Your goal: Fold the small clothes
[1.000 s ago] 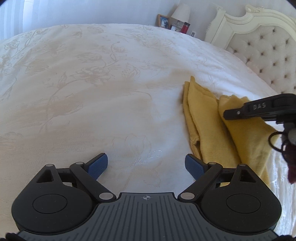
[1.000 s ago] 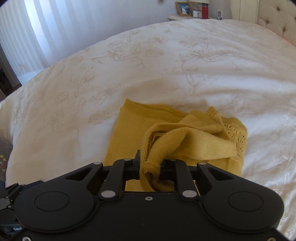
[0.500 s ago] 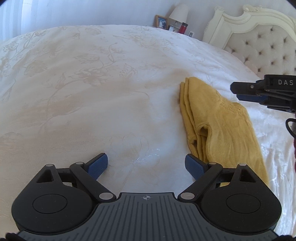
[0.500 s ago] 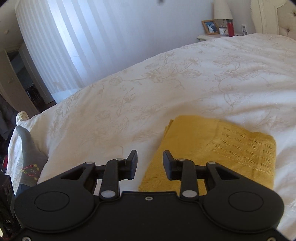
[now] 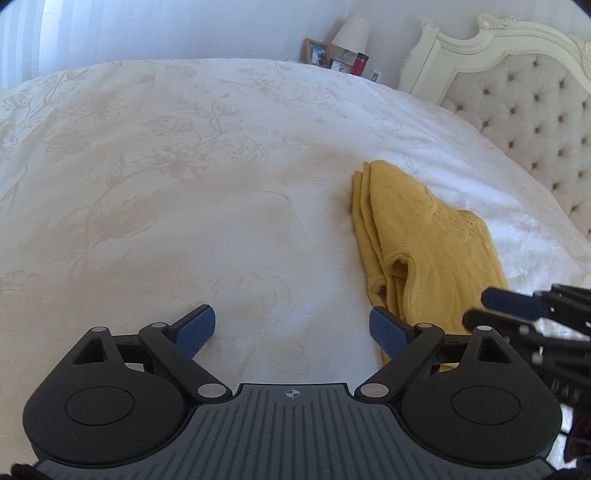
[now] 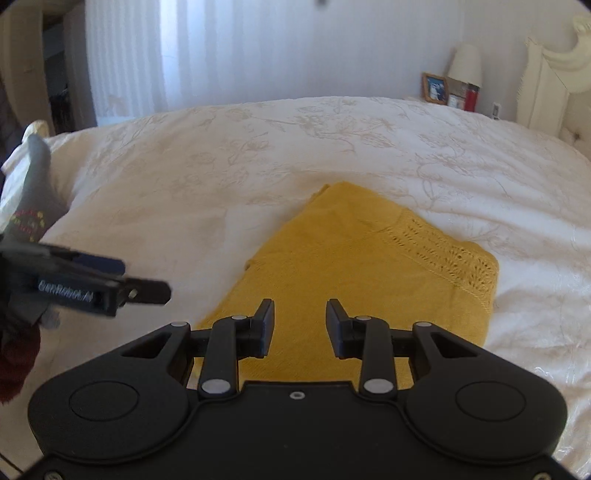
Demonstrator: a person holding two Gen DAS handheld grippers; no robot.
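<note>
A mustard-yellow knitted garment (image 5: pixel 424 254) lies folded flat on the white bedspread (image 5: pixel 184 184); it also shows in the right wrist view (image 6: pixel 354 266) with a lace-knit band along its right side. My left gripper (image 5: pixel 291 328) is open and empty over bare bedspread, left of the garment's near end. My right gripper (image 6: pixel 300 323) is open and empty, just above the garment's near edge. It also shows in the left wrist view (image 5: pixel 498 310) at the right edge. The left gripper shows in the right wrist view (image 6: pixel 144 288) at the left.
A tufted cream headboard (image 5: pixel 524 96) stands at the right. A nightstand at the back holds a lamp (image 5: pixel 351 33), a picture frame (image 5: pixel 316 51) and a red cup (image 5: pixel 360 62). A grey sock (image 6: pixel 33 199) lies at the bed's left edge. White curtains (image 6: pixel 258 51) hang behind.
My right gripper let go of the garment's folded-over part, opened, and drew back toward the near edge. The garment now lies flat and folded. My left gripper stayed put.
</note>
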